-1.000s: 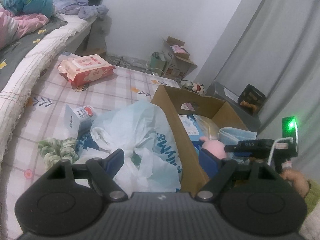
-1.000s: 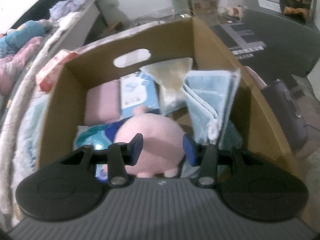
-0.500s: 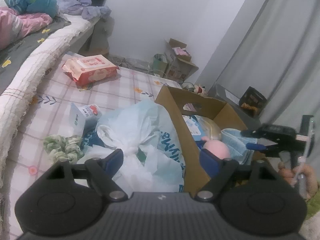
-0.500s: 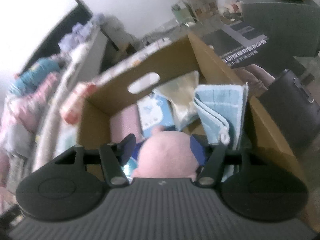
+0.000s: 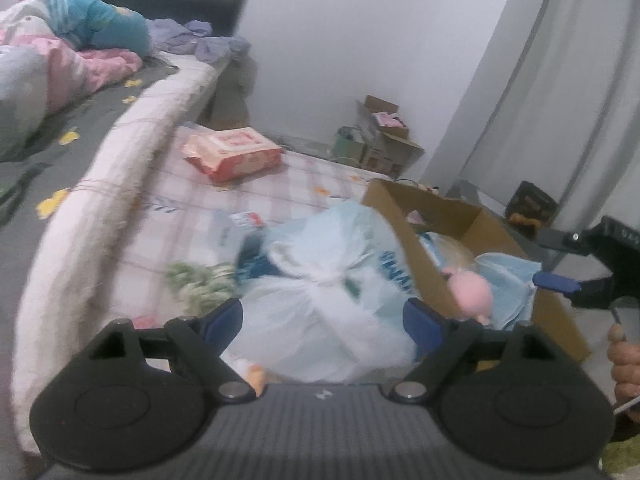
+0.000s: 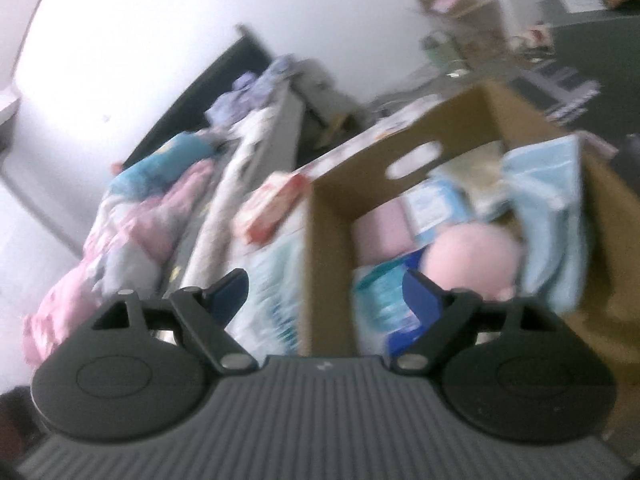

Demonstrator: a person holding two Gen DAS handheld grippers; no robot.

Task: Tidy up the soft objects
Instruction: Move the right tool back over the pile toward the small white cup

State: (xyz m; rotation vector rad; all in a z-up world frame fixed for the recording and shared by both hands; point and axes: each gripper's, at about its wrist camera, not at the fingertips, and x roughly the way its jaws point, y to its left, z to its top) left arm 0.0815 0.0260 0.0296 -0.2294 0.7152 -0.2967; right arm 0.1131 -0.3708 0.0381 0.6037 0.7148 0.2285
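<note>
A bed [image 5: 120,92] with heaped bedding ran along the left, and beside it a checked mat [image 5: 304,184] covered the floor. On the mat stood an open cardboard box [image 5: 424,256], and a knotted plastic bag [image 5: 320,296] leaned against its left wall. Inside the box lay a folded blue cloth [image 6: 556,216], a pink cloth [image 6: 380,232] and some packets, with a pink plush [image 6: 472,256] resting on top near the front. A wipes pack [image 5: 232,154] lay farther back on the mat, well apart from the box; a green scrunchie [image 5: 200,280] and a small carton [image 5: 236,226] sat just left of the bag.

The left gripper [image 5: 322,318] hung over the bag, its jaws opening wide, the pads not pressing on the bag between them. The right gripper [image 6: 324,296] hovered above the box's near left wall, jaws opening and empty, the plush lying free beyond its right finger. A hand [image 5: 624,360] held the right gripper's handle.
</note>
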